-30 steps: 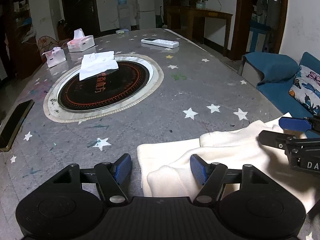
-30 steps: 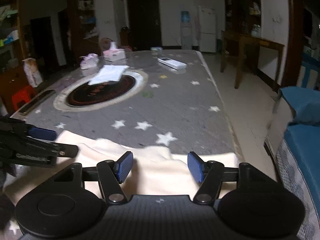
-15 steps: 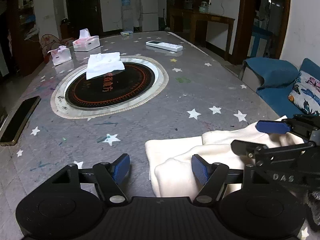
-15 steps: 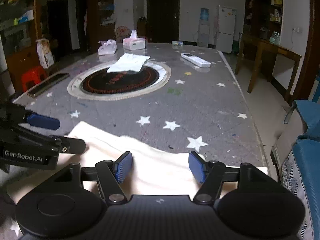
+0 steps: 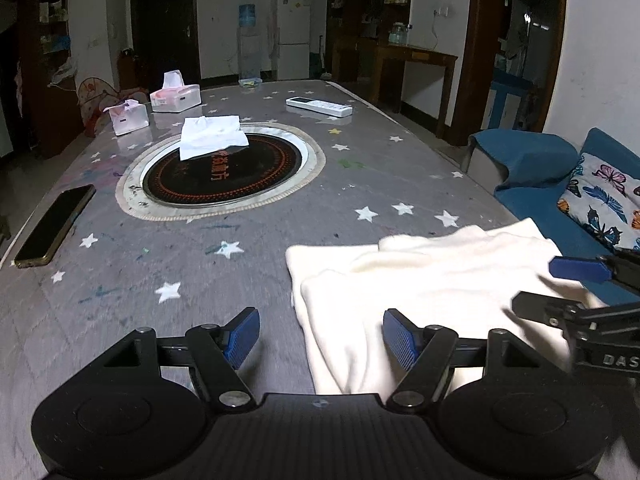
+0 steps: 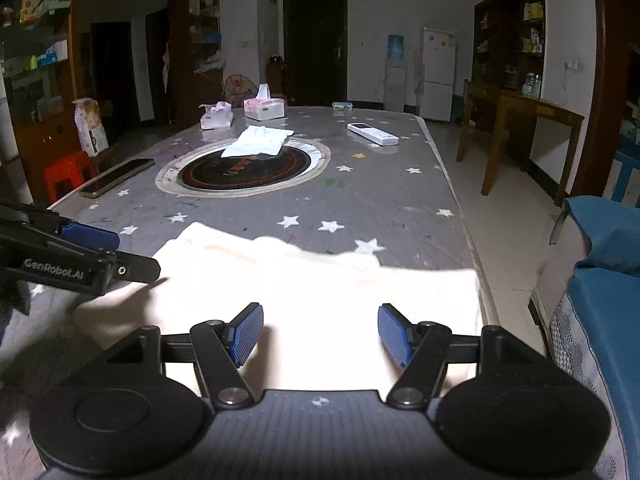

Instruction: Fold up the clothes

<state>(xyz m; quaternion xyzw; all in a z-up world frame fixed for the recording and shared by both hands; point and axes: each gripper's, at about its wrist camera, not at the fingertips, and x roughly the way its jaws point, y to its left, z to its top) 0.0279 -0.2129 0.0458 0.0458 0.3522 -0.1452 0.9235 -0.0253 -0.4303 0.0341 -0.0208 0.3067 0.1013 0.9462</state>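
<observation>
Tools (image 5: 320,338) spread above crosswise cream garment (image 5: 432,280)

On the star-patterned table (image 5: 360,184) lie a phone (image 5: 54,226), a remote (image 5: 319,106) and two tissue boxes (image 5: 176,96).

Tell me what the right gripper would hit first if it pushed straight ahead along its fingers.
Most likely the cream garment: it lies directly ahead of the open right gripper, spread on the table. Height above the cloth is unclear.
</observation>
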